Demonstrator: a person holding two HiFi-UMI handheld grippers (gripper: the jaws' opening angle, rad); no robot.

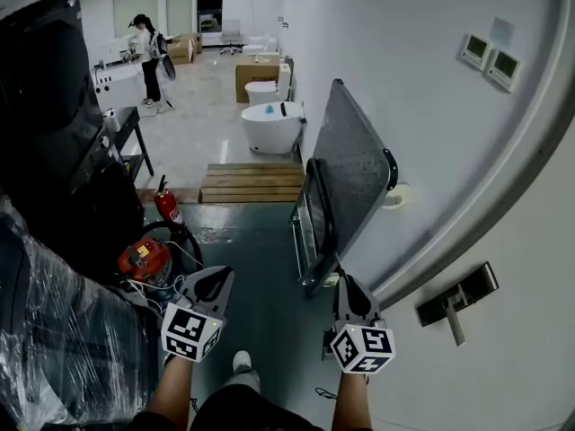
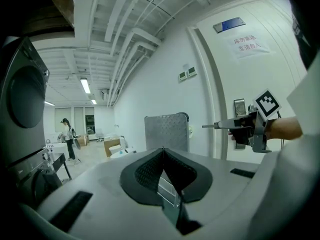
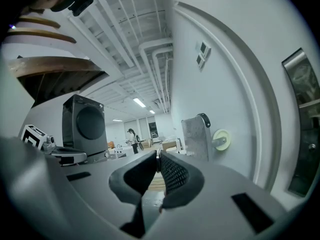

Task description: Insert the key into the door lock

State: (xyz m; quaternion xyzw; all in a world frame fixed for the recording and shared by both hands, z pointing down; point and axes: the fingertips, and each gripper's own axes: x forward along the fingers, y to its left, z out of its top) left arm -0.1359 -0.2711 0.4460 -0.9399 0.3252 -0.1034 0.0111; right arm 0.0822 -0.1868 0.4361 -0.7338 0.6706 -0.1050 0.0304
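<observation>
Right claw [image 1: 356, 287] pinching key [image 2: 215, 125], thin blade poking out front. Lock plate [image 1: 456, 296] on door [image 1: 512, 375] off to right, well apart. Left claw [image 1: 214, 282] pressed together, nothing between. Best bet: swing key round square to plate, find keyhole, ease in straight, no forcing.

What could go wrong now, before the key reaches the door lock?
The right gripper pinches the thin key only at the tips of its jaws, so it may twist or slip against the door lock. The key points along the hall, not at the door; the leaning cart stands close ahead and may be bumped.
</observation>
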